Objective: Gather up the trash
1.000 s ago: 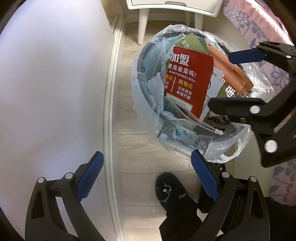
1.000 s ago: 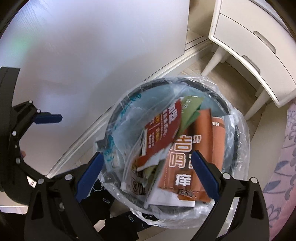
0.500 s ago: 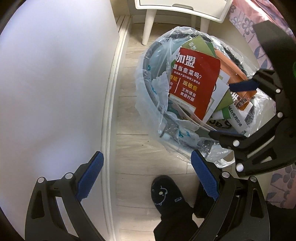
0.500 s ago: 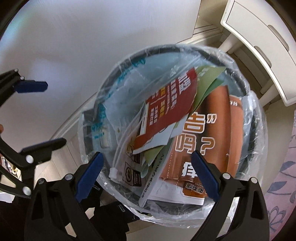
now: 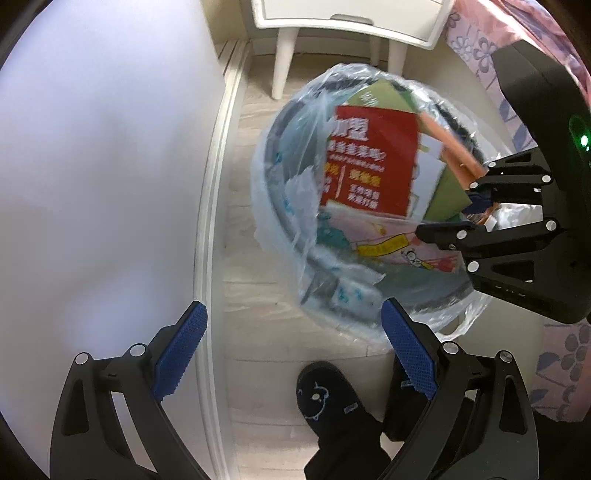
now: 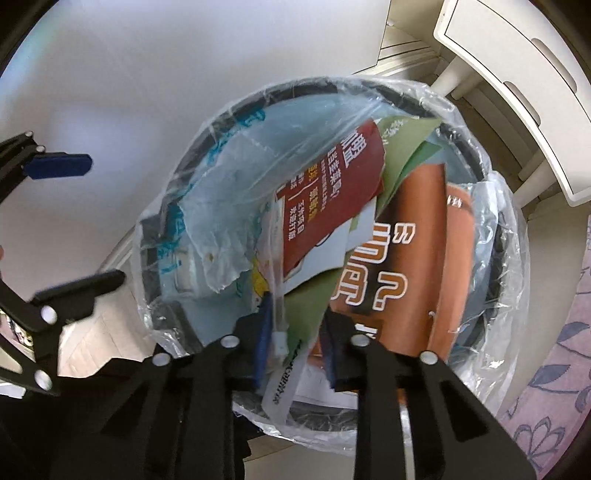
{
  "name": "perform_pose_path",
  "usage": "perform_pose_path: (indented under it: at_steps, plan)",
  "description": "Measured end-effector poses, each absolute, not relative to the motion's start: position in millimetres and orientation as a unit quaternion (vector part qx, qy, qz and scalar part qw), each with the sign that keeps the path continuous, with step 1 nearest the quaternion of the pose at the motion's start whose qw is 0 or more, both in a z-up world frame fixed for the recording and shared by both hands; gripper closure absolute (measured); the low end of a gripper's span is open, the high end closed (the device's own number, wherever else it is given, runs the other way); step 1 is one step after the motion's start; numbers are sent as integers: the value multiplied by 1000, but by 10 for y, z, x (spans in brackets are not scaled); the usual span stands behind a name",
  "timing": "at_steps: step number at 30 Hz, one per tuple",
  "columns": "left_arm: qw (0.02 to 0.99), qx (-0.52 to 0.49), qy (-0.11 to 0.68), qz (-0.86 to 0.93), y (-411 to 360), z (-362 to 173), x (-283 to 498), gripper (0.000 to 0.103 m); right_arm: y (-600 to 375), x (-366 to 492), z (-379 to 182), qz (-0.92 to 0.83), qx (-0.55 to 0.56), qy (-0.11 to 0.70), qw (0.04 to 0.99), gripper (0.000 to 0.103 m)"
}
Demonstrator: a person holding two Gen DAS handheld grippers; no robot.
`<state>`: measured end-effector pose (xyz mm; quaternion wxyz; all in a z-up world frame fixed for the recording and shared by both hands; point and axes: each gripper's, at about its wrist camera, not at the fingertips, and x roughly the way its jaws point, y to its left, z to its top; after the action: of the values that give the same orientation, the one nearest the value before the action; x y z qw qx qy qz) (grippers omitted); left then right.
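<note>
A round bin lined with a clear plastic bag (image 5: 288, 206) stands on the floor, full of paper trash: a red flyer (image 5: 373, 162), green sheets and an orange-brown flyer (image 6: 417, 229). My right gripper (image 6: 295, 350) is at the bin's near rim with its jaws nearly closed around the edges of the papers (image 6: 291, 332) and a white strip. It shows in the left wrist view (image 5: 465, 218) over the bin's right side. My left gripper (image 5: 291, 343) is open and empty, above the floor left of the bin.
A white wall panel (image 5: 96, 177) runs along the left. A white bedside table (image 5: 351, 22) on legs stands behind the bin. A floral bedspread (image 5: 517, 74) lies to the right. The person's black slippers (image 5: 328, 398) are on the wooden floor below the bin.
My right gripper has dropped onto the bin's near rim and closed from wide open onto the papers. The left gripper has stayed open, shifting slightly.
</note>
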<state>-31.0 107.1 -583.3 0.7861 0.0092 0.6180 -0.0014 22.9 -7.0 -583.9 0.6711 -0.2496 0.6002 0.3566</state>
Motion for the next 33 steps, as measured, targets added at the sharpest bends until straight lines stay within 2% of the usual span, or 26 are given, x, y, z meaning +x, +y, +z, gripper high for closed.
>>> perform_pose_path:
  at_steps: [13, 22, 33]
  plan:
    - [806, 42, 589, -46, 763, -5661, 207, 11, -598, 697, -5815, 293, -138, 633, 703, 84]
    - [807, 78, 573, -116, 440, -5709, 552, 11, -721, 782, -5929, 301, -131, 634, 700, 84]
    - [795, 85, 579, -160, 323, -6005, 795, 11, -751, 893, -6093, 318, -113, 644, 687, 84]
